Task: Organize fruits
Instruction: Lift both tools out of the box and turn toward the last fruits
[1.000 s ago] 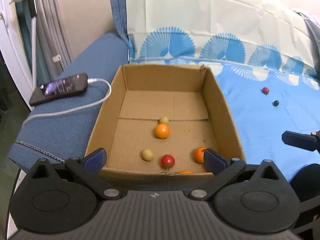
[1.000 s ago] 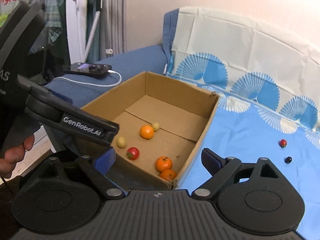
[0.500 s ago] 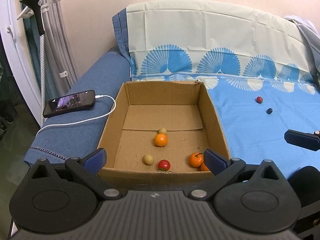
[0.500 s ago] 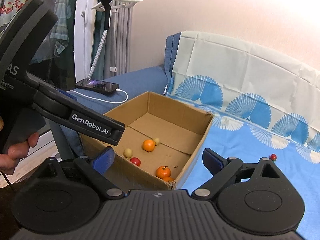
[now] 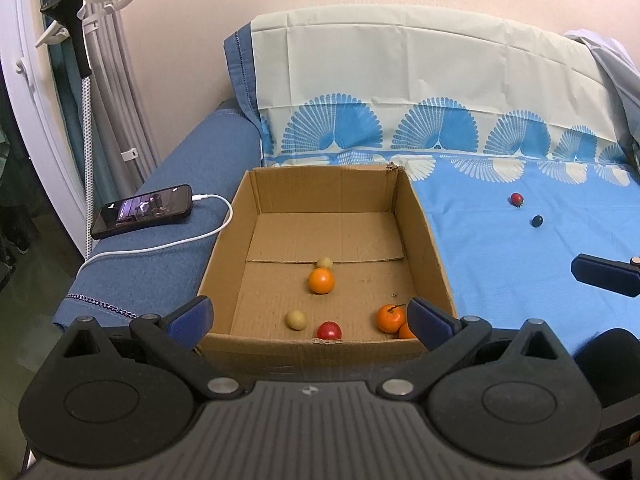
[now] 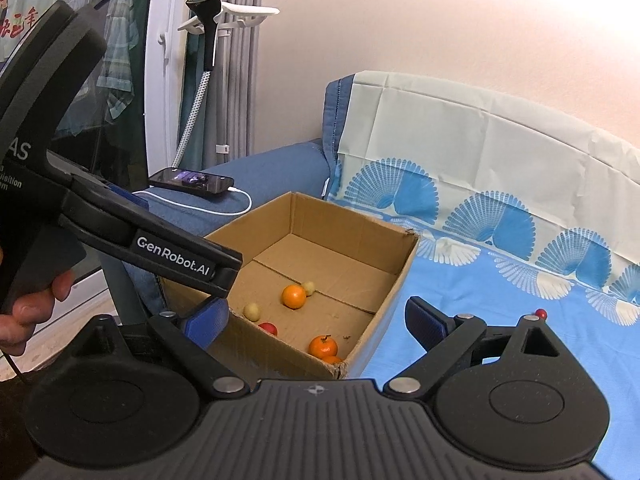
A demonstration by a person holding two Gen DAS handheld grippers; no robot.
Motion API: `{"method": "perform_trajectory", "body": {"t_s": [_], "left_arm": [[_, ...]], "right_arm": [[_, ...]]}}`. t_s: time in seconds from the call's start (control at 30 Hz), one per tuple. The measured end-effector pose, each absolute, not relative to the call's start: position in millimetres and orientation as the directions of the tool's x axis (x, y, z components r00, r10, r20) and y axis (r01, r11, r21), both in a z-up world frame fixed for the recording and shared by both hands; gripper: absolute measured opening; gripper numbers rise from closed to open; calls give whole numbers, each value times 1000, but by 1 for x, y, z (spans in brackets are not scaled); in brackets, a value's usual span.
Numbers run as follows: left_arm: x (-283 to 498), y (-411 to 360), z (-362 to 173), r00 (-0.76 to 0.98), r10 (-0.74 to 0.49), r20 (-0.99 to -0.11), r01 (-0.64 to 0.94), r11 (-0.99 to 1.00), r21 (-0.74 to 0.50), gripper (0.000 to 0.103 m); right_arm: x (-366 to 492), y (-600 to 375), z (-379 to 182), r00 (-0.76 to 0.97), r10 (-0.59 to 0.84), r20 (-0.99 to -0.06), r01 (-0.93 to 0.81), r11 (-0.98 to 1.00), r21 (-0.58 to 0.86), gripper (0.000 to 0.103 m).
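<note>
fruits (image 5: 321, 281) in box (image 5: 425, 240), phone (image 5: 142, 211) left

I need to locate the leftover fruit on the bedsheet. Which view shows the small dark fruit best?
The left wrist view: the dark fruit lies unobstructed on the blue sheet, beside the red fruit. The right wrist view shows only the red one; the dark one is hidden.

Brown cardboard box (image 5: 424, 248) holding orange mandarins (image 5: 321, 281), pale yellow fruits (image 5: 296, 319) and a red tomato (image 5: 329, 330). Bright blue sheet (image 5: 500, 264) patterned with blue-and-cream fan motifs below a plain cream band, bearing a red fruit (image 5: 516, 199) and a dark, near-black fruit (image 5: 537, 221). Denim-blue cover (image 5: 160, 264) under a black phone (image 5: 142, 210) with a white cable (image 5: 180, 242); both grippers black with blue fingertip pads (image 5: 424, 316).
</note>
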State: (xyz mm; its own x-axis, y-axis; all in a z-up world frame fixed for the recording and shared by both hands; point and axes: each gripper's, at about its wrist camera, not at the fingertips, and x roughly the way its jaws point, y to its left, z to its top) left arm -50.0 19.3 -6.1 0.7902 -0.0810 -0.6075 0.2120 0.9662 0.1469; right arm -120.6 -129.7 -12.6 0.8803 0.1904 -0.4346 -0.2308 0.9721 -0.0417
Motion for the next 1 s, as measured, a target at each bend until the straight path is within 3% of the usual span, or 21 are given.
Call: {"method": "perform_trajectory", "body": {"t_s": [1.0], "left_arm": [[-9, -18, -31, 728, -59, -683, 261, 945, 196, 103]], "right_arm": [[-89, -168, -41, 863, 145, -483, -124, 989, 76, 95]]}}
